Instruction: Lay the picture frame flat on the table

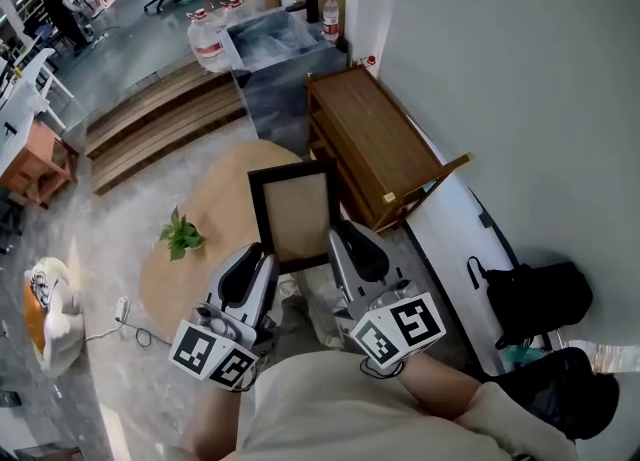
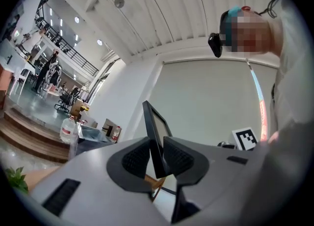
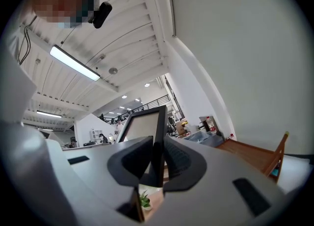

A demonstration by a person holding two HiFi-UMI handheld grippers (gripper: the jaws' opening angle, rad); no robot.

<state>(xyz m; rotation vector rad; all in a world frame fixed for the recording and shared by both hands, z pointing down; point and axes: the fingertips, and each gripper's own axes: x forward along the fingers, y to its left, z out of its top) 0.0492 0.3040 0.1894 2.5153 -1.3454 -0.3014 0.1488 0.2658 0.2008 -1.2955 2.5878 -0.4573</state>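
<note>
A black picture frame [image 1: 296, 211] with a tan panel is held up above the round wooden table [image 1: 215, 211], facing the head camera. My left gripper [image 1: 256, 259] is shut on the frame's lower left edge, and my right gripper [image 1: 343, 239] is shut on its lower right edge. In the left gripper view the frame [image 2: 155, 134] rises edge-on between the two ribbed pads [image 2: 136, 160]. In the right gripper view the frame [image 3: 144, 129] stands between the pads [image 3: 175, 159] in the same way.
A small green plant [image 1: 180, 234] sits on the table's left side. A wooden slatted bench [image 1: 375, 144] stands right of the table, against the wall. A black bag [image 1: 535, 294] lies at the lower right. Wooden steps [image 1: 160, 119] and water bottles [image 1: 205, 34] are farther off.
</note>
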